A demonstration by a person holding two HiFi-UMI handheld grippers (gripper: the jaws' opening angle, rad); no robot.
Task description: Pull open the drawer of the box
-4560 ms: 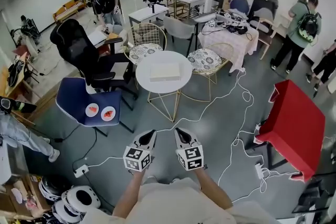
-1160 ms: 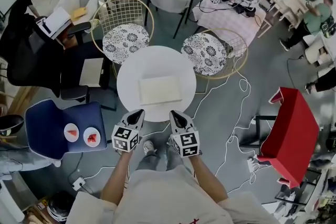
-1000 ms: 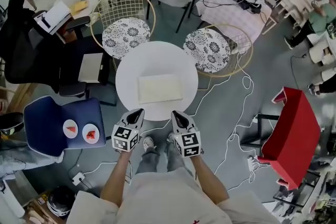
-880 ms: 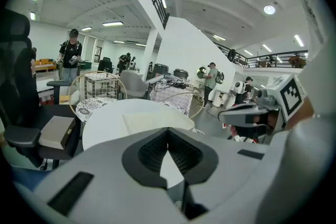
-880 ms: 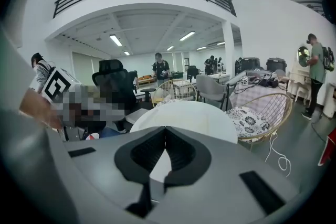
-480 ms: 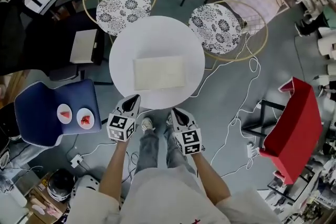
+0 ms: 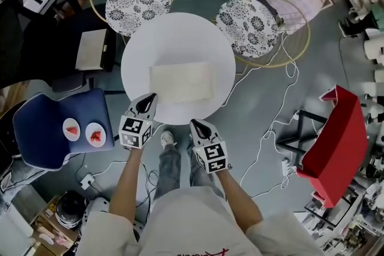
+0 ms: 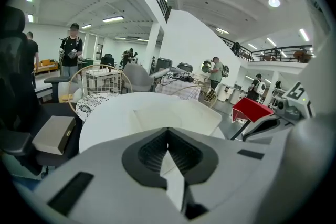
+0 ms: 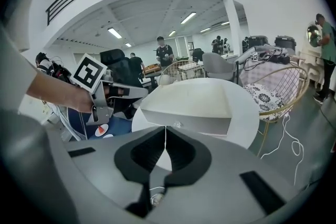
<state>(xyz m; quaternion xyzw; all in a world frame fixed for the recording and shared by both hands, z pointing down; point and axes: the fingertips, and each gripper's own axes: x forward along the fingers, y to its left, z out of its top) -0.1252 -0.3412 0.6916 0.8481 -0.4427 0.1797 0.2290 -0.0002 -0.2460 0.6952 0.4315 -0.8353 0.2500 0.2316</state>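
1. Since the person has walked up over the last few seconds, the round white table (image 7: 138, 39) now fills the middle of the head view, and the flat white box (image 7: 181, 82) lies at its centre, well within reach.
2. The left gripper (image 7: 146, 104) has moved forward to the table's near left edge and sits near the box's near left corner, not touching it. Its jaws are pressed together with nothing between them.
3. The right gripper (image 7: 197, 127) trails behind, over the floor just short of the table's near rim. Its jaws are likewise pressed together and hold nothing.
4. The box looks unchanged. In the right gripper view its near face is flush with the body, with a small knob (image 9: 176, 125) at the middle, so the drawer reads as closed.
5. What this means: the approach is nearly over, but the pull itself has not begun. The right gripper looks straight at the knob and seems the likelier one to take it. It would first have to spread its jaws and travel farther in. The left gripper is placed where it could steady the box.
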